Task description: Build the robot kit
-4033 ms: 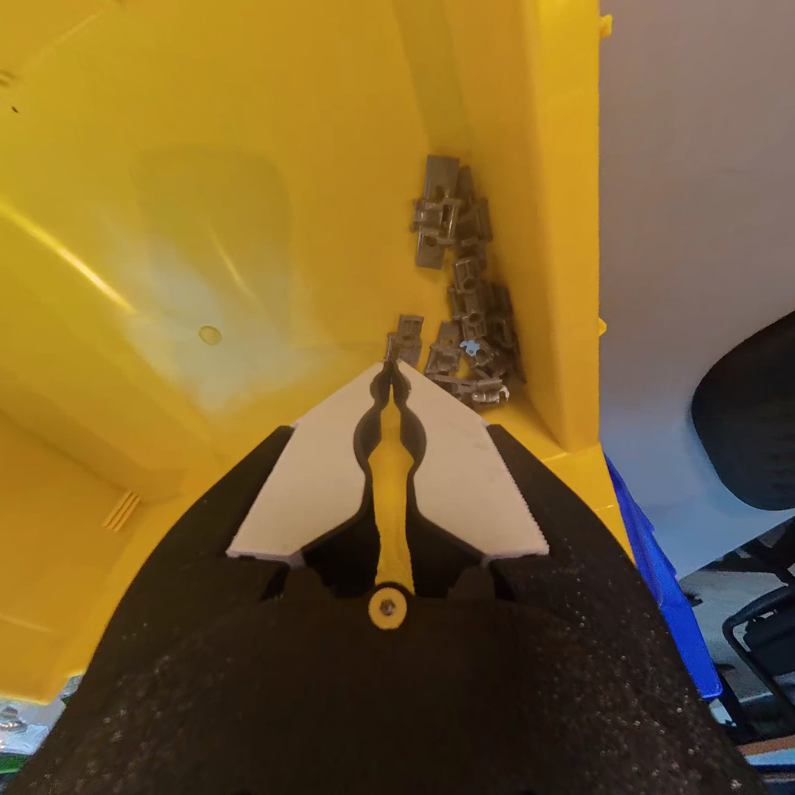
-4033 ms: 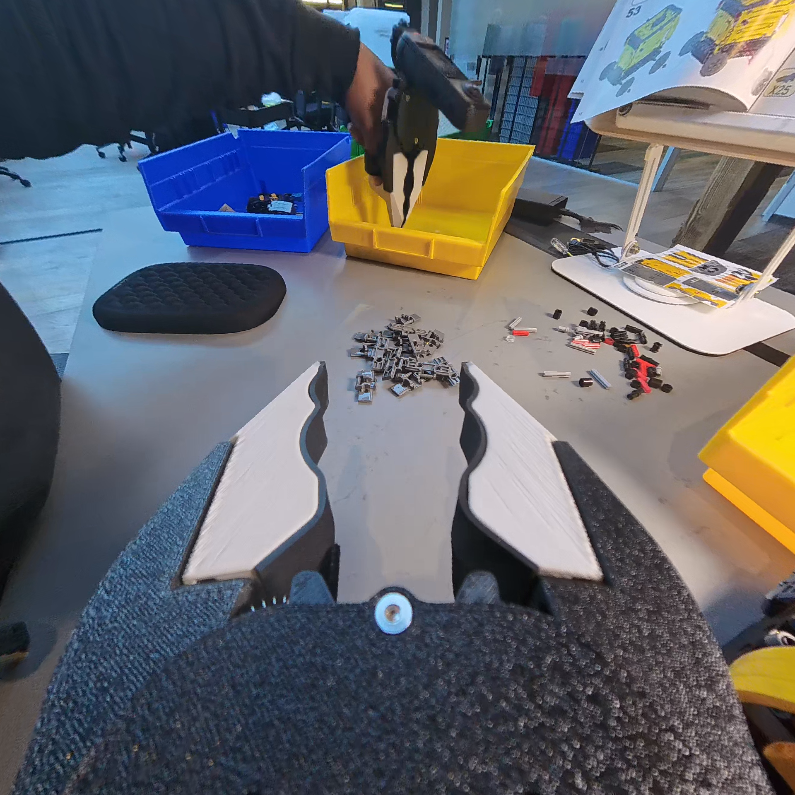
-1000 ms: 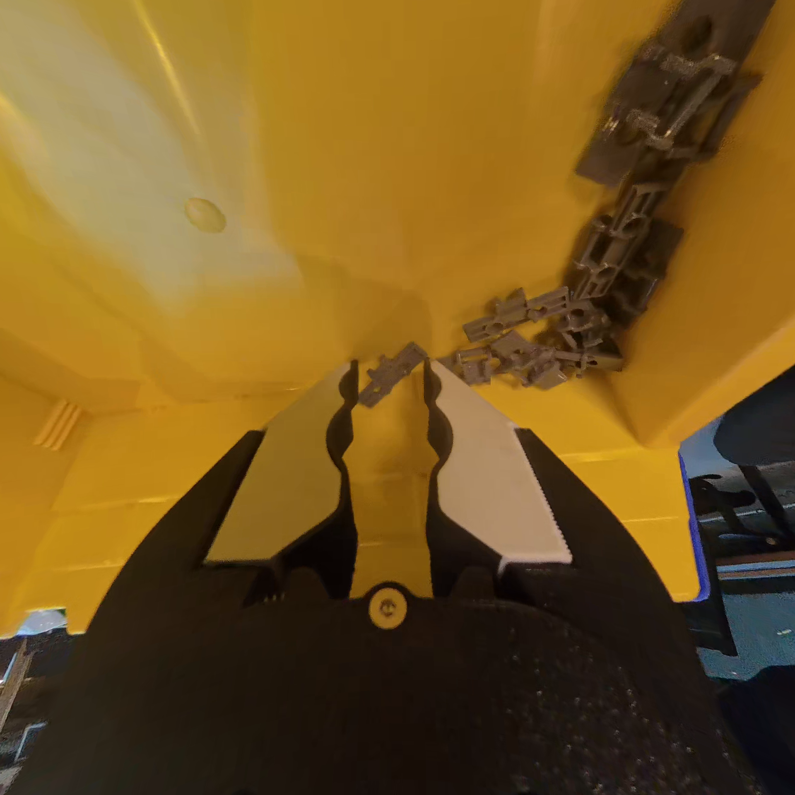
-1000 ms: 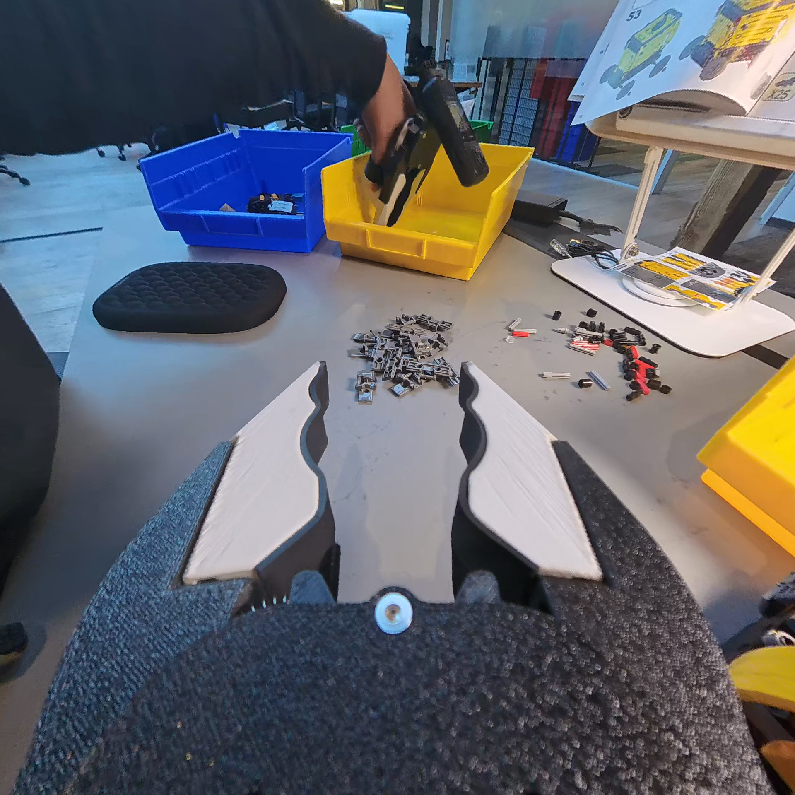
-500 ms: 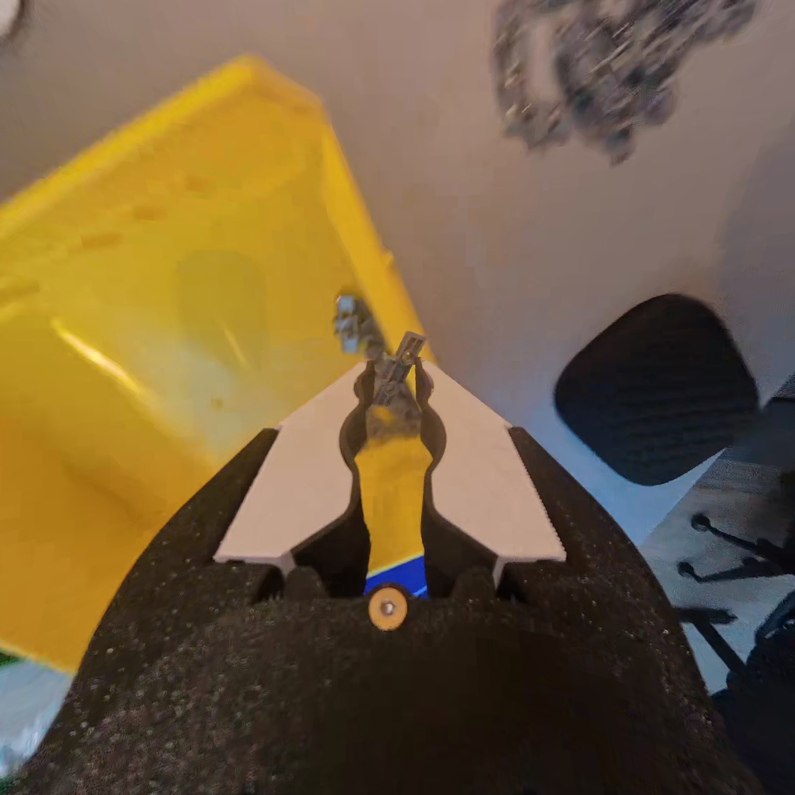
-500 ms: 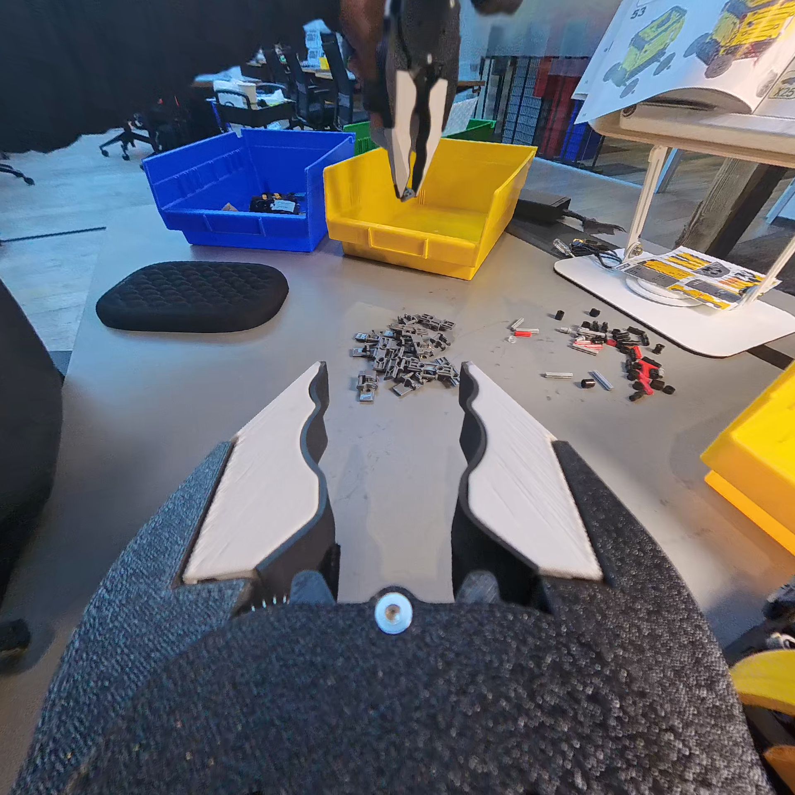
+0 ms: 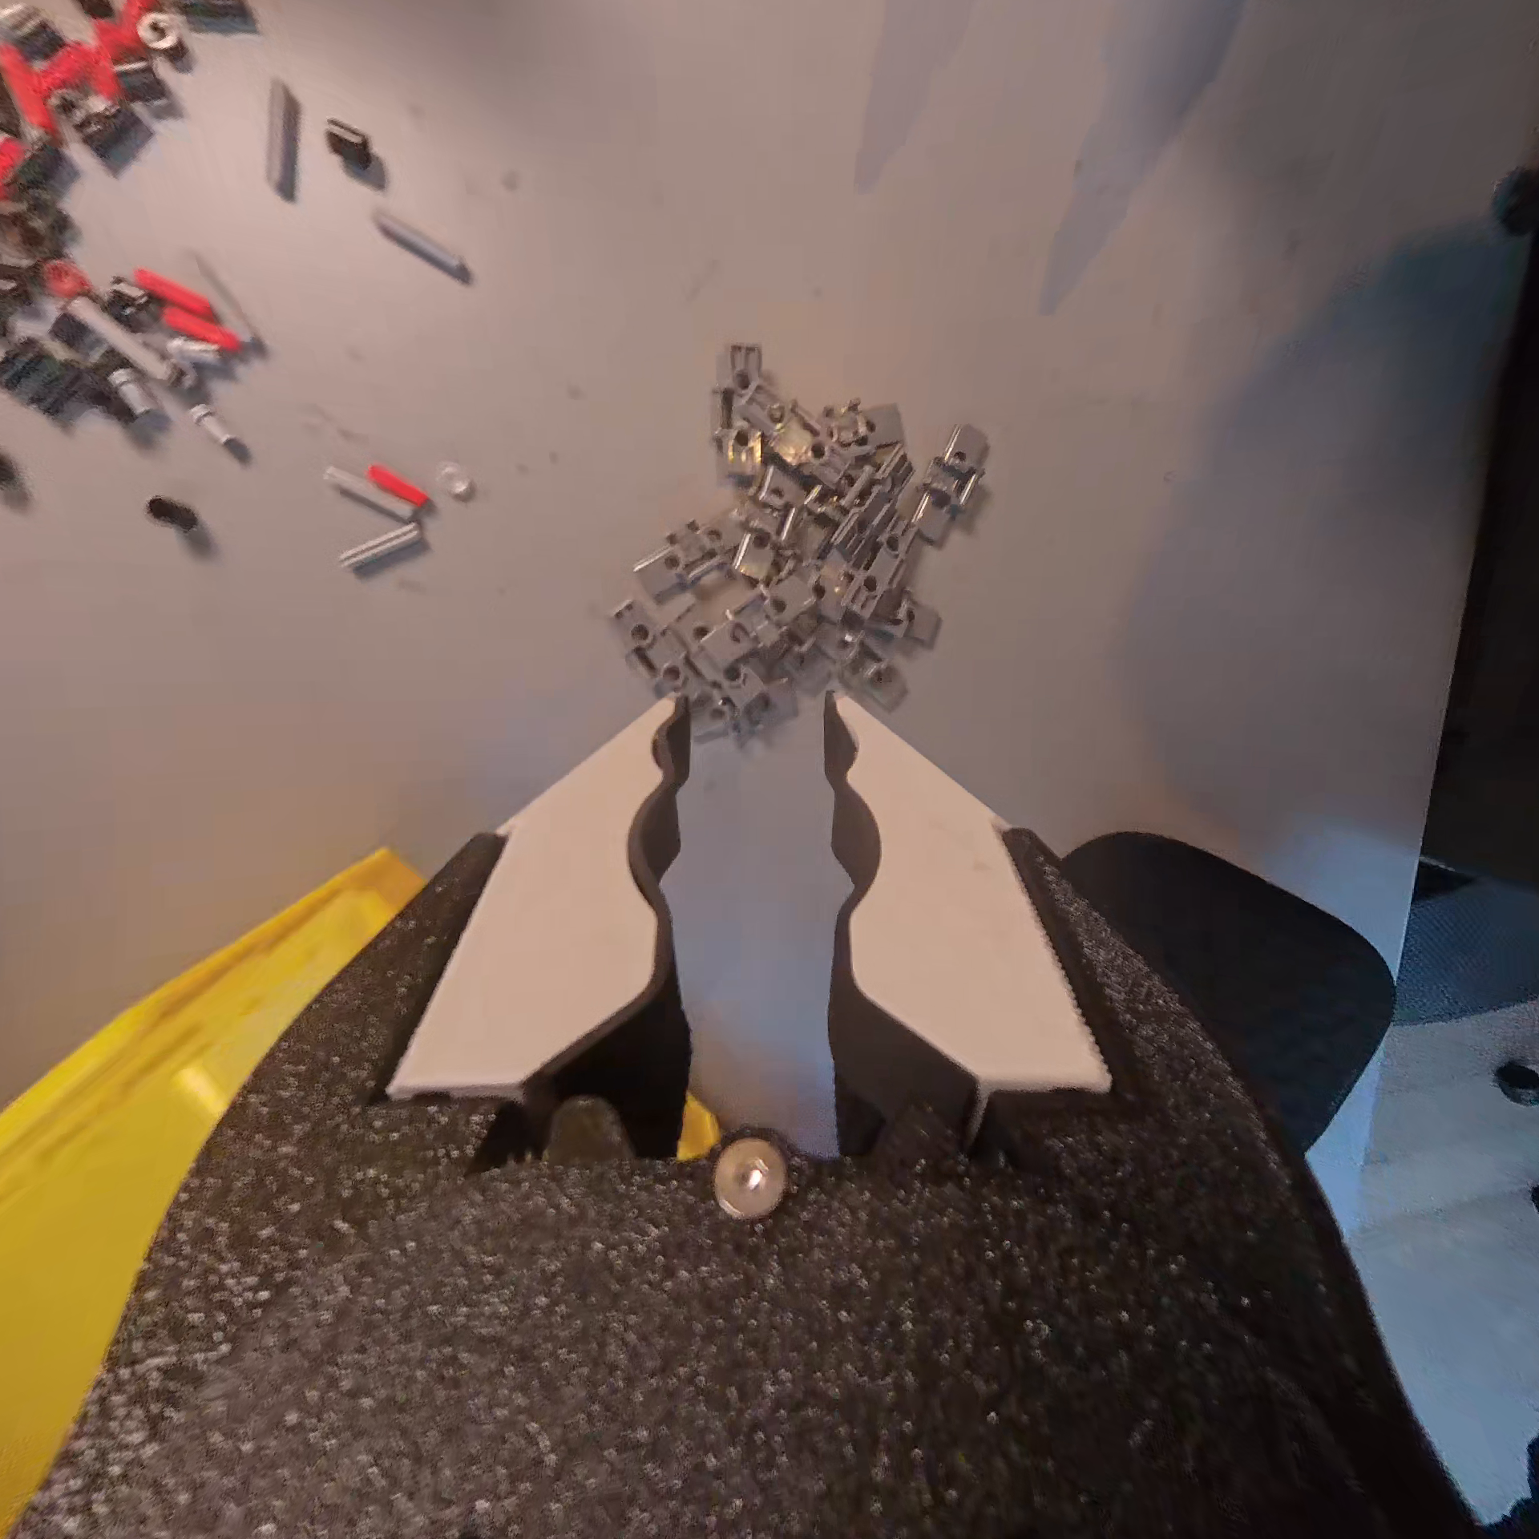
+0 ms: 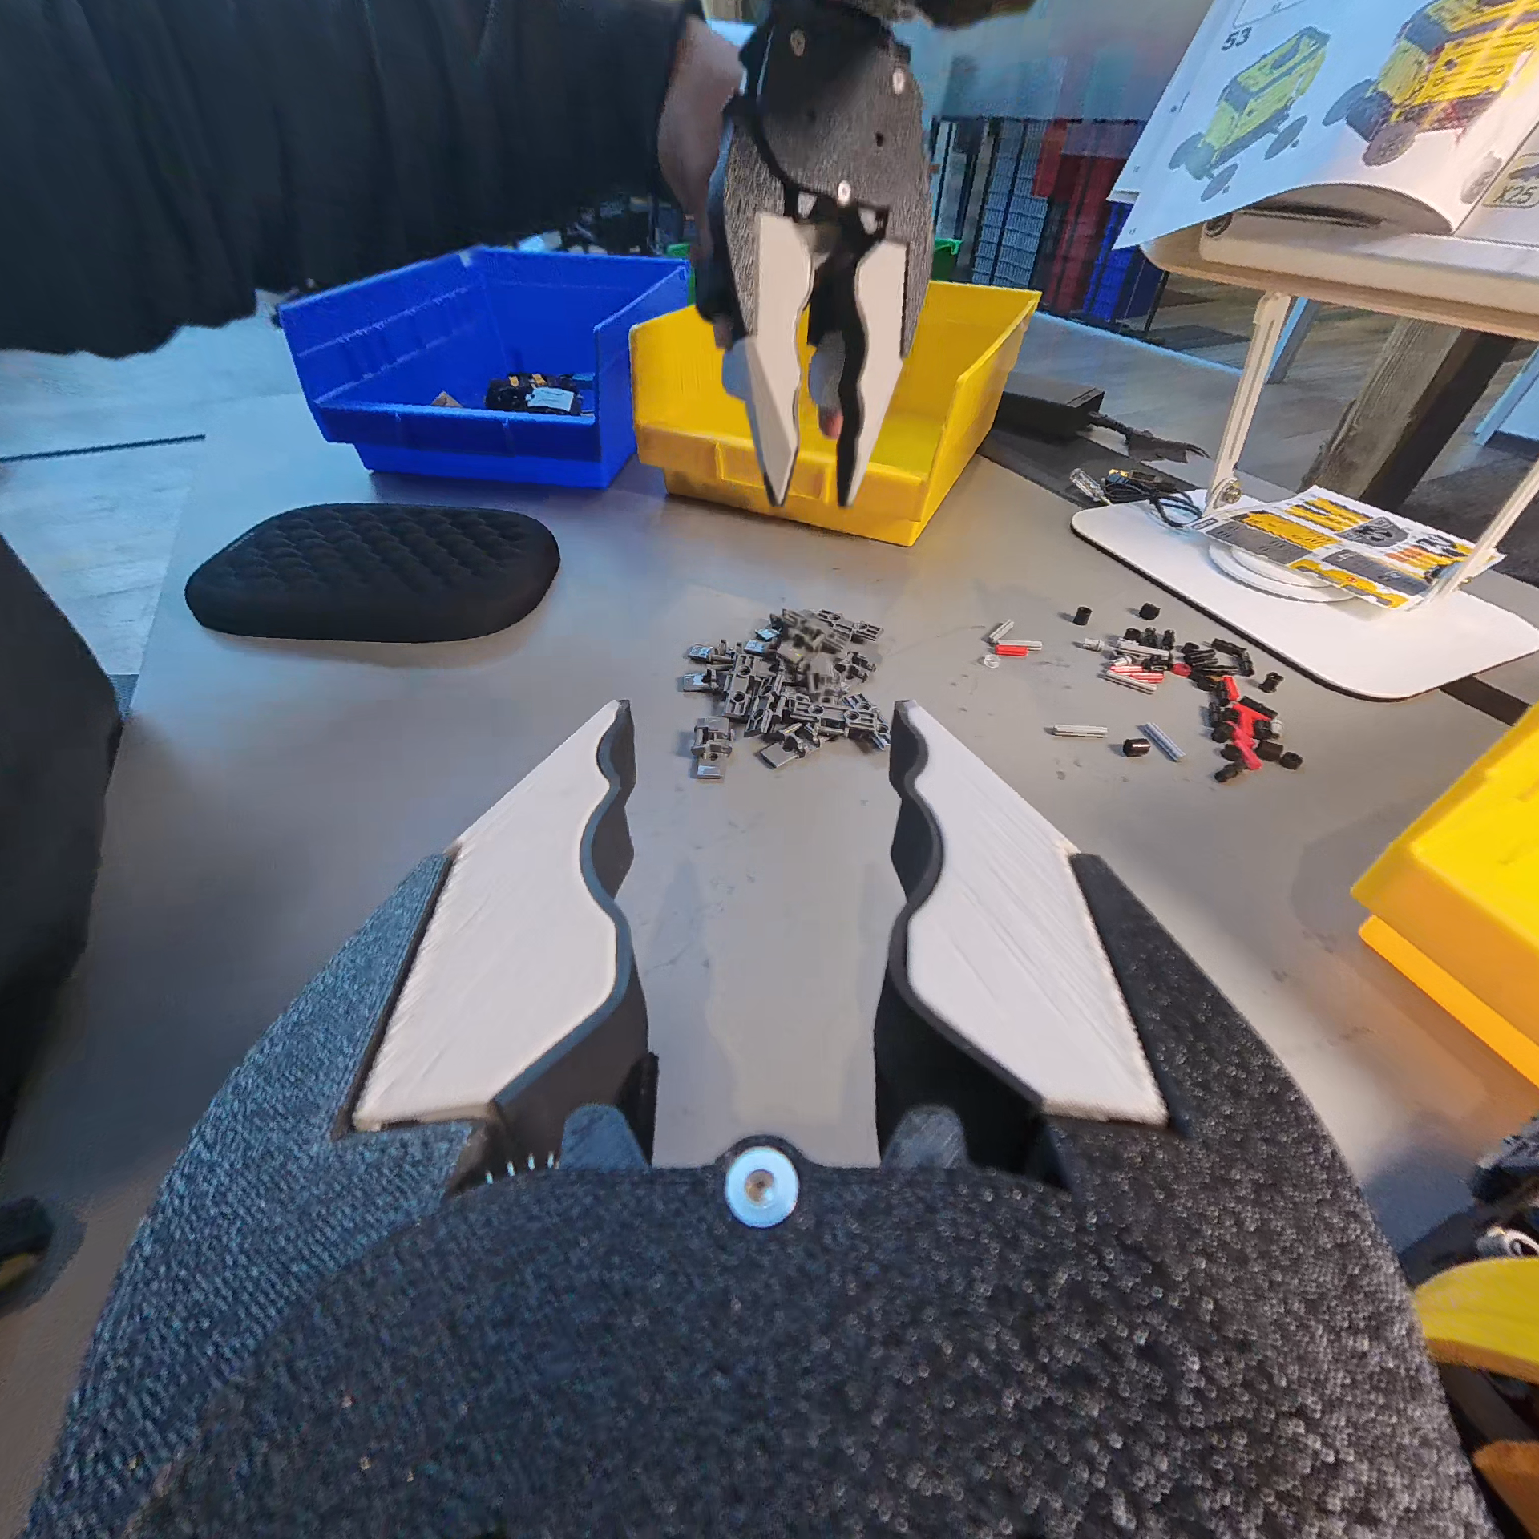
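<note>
Hanging above the grey surface point(image 8: 333, 791), the left hand-held gripper point(image 8: 812, 491) points its fingers steeply down, with a clear gap between the tips and nothing visible between them. In its own wrist view the left hand-held gripper point(image 7: 754, 712) looks almost straight down on the pile of small grey pieces point(image 7: 791, 575), which sits just past the fingertips and roughly centred on the gap, spreading a little wider than it. How high the tips stand over the pile cannot be told.

From the right wrist view, the pile of small grey pieces point(image 8: 787, 687) lies on the surface between the two grippers: just beyond the tips of the right hand-held gripper point(image 8: 758, 720), and on the near side of the yellow bin point(image 8: 958, 391), in front of which the left one hangs. The right hand-held gripper is low, spread wide and empty, with the pile nearly filling the space ahead of its opening. The heap has no single long axis; it is a loose clump, slightly longer near-to-far than across.

To the right of the pile lies a scatter of red, black and grey pins point(image 8: 1182, 691), well apart from it. A black padded rest point(image 8: 375, 570) lies to the left, and a blue bin point(image 8: 466, 333) stands beside the yellow one, farther left.
</note>
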{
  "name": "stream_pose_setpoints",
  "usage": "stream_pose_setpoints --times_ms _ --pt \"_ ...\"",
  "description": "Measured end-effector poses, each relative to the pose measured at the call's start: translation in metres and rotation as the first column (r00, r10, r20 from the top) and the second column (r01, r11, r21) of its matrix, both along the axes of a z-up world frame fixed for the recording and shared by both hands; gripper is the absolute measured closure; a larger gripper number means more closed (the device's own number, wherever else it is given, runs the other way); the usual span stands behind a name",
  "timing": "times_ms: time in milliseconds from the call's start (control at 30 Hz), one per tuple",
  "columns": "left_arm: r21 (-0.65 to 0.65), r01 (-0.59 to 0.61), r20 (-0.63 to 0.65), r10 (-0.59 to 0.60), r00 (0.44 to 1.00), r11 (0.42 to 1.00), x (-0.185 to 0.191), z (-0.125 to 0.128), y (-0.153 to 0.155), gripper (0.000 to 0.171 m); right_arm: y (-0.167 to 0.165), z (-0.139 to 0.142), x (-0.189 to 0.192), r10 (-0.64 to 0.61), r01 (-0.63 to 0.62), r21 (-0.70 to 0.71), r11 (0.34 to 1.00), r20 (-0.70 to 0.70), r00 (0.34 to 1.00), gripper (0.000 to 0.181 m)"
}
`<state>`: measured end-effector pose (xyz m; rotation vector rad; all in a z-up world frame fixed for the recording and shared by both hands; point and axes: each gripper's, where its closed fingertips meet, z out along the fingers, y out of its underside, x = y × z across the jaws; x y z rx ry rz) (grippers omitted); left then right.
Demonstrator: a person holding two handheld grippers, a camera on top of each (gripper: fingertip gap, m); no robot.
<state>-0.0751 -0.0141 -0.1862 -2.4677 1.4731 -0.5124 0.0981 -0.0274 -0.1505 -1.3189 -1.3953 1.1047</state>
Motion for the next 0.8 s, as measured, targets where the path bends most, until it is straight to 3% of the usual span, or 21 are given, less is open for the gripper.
stream_pose_setpoints --times_ms 167,267,333,633,800 --pt "0.027 -0.167 -0.223 0.168 0.96 0.986 -0.097 0.016 0.004 0.141 -0.004 -0.002 -0.001 0.014 -0.015 0.025 1.0 0.015 1.0 0.119" --pt "-0.036 -0.284 -0.39 0.248 0.887 0.958 -0.163 -0.003 -0.01 0.14 -0.005 -0.003 -0.001 0.019 -0.02 0.029 0.999 0.019 1.0 0.119" --pt "-0.103 -0.347 -0.437 0.271 0.857 0.932 -0.188 -0.02 -0.022 0.138 -0.005 -0.002 -0.001 0.019 -0.019 0.029 0.999 0.017 1.0 0.119" --pt "-0.214 -0.39 -0.496 0.245 0.833 0.896 -0.209 -0.059 -0.046 0.137 -0.003 -0.002 -0.001 0.012 -0.012 0.009 1.0 0.014 1.0 0.119" --pt "-0.182 -0.365 -0.513 0.229 0.827 0.913 -0.211 -0.062 -0.044 0.152 -0.002 -0.003 -0.001 0.009 -0.009 0.009 1.0 0.016 1.0 0.119"
